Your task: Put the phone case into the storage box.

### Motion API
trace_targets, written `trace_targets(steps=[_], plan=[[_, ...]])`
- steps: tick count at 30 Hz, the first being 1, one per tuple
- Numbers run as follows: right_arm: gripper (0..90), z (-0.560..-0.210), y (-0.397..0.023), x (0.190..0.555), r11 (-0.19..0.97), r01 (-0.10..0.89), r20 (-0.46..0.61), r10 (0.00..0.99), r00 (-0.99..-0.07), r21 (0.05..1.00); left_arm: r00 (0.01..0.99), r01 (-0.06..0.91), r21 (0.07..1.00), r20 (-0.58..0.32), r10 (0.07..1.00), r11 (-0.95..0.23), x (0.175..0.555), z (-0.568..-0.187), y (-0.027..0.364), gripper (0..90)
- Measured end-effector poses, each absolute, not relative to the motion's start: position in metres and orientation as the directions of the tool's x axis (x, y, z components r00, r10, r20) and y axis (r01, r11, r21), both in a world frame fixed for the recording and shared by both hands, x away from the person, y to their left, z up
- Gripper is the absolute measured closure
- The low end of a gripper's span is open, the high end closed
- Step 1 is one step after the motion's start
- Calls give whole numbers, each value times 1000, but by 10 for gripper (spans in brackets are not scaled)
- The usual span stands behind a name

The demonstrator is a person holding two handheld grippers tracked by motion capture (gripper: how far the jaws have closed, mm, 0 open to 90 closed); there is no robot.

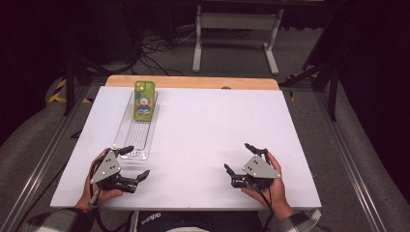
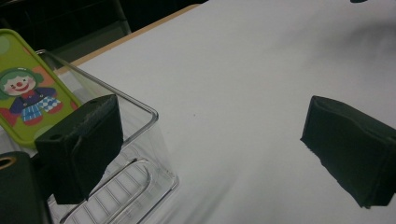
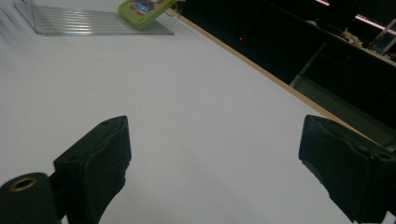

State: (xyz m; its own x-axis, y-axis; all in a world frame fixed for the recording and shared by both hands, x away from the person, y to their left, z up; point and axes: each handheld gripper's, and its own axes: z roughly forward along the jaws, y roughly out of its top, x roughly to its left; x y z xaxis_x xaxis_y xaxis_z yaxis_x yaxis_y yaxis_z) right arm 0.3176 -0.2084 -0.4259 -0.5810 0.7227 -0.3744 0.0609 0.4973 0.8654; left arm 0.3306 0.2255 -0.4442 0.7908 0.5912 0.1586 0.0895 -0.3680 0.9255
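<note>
The green phone case [image 1: 144,99] leaned in the clear tray's [image 1: 126,137] far end. The left gripper [image 1: 134,163], fingers apart, hovered at the tray's near edge; the right gripper [image 1: 239,158], fingers apart, sat well right over bare tabletop [image 1: 208,125].

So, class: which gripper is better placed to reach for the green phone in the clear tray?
Probably the left gripper: it sits open beside the clear tray holding the green phone; the right gripper is across the table.
</note>
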Motion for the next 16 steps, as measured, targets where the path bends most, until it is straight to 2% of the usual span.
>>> trace_targets(steps=[16], plan=[[103,-426,-212,319,494,73,-371,734,-568,866,792,107,924,144,593,-368,333,-444,225,61]])
